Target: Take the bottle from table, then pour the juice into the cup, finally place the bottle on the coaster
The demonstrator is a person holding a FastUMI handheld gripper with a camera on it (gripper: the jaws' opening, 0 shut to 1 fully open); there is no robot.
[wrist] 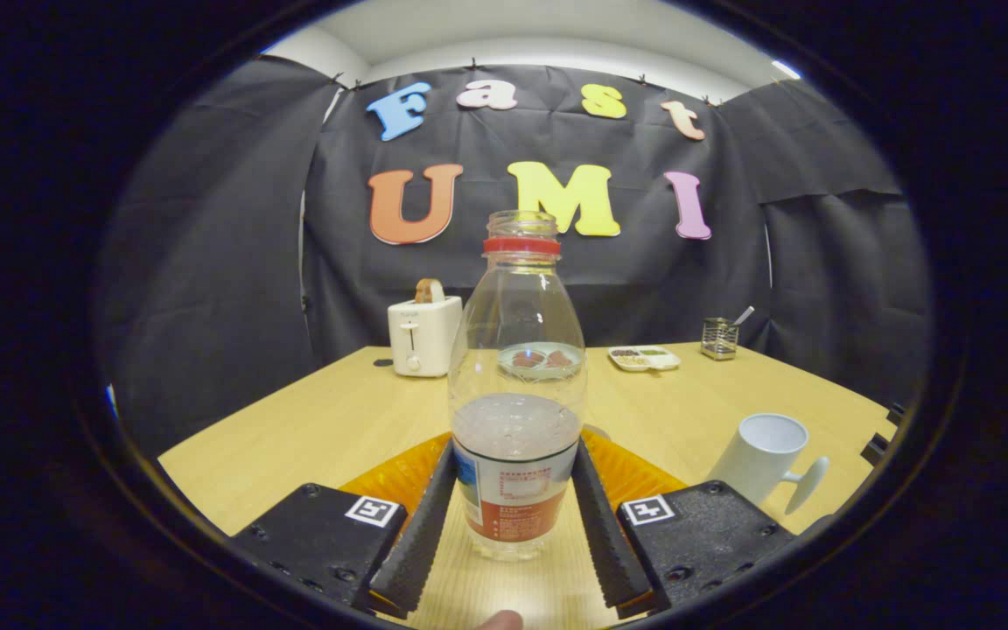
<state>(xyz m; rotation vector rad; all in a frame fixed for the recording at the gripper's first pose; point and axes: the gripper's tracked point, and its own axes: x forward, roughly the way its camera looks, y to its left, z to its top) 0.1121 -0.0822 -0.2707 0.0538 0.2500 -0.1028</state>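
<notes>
One bottle, uncapped with a red neck ring, stands upright on the worktop between the two fingers, which press its labelled lower part from both sides, clenched on it; the gripper holds it. The label's print is too small to read. One orange coaster lies just behind the bottle. One white cup stands beyond the right finger. Farther off stand one toaster, one plate, one divided dish and one mesh holder.

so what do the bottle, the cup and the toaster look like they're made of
Bottle, between the gripper fingers: clear glossy plastic, apparently; the table shows through it. Cup, beyond the fingers: white, matte, probably ceramic, though plastic is possible. Toaster, further back: smooth cream shell, painted metal or plastic; unclear which.
</notes>
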